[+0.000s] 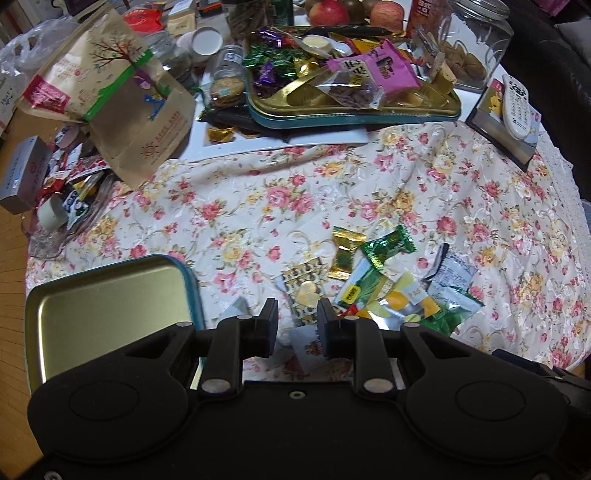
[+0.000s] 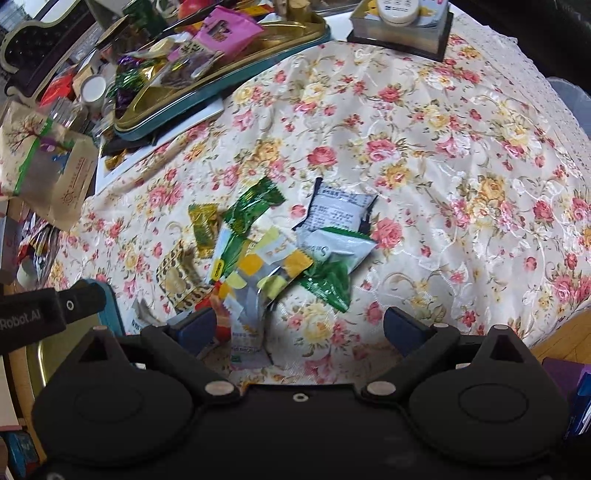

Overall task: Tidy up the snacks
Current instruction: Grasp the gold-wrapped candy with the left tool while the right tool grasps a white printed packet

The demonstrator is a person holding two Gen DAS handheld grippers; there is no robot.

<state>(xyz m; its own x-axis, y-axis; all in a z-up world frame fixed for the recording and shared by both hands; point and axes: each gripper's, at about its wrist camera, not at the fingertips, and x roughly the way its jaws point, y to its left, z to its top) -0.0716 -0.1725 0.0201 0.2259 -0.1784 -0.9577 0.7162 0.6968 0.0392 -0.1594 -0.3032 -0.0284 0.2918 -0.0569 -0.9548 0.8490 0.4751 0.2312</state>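
Observation:
A loose pile of snack packets (image 1: 388, 288) (image 2: 273, 251) lies on the floral tablecloth: green, gold, yellow and silver wrappers. An empty gold tin with a teal rim (image 1: 107, 295) (image 2: 110, 310) sits at the near left. My left gripper (image 1: 297, 325) hovers just right of that tin, jaws part open, over a gold-patterned packet (image 1: 303, 291) that lies on the cloth. Nothing is pinched between its pads. My right gripper (image 2: 299, 328) stands wide open at the near edge of the pile. A white and orange packet (image 2: 247, 332) lies by its left finger.
A second gold tin (image 1: 351, 110) (image 2: 207, 92) heaped with sweets stands at the back. Left of it lean a brown paper bag (image 1: 122, 99) and a grey box (image 1: 22, 173). A remote (image 1: 517, 99) on a box, a cookie jar (image 1: 476, 44) and apples (image 1: 328, 11) stand behind.

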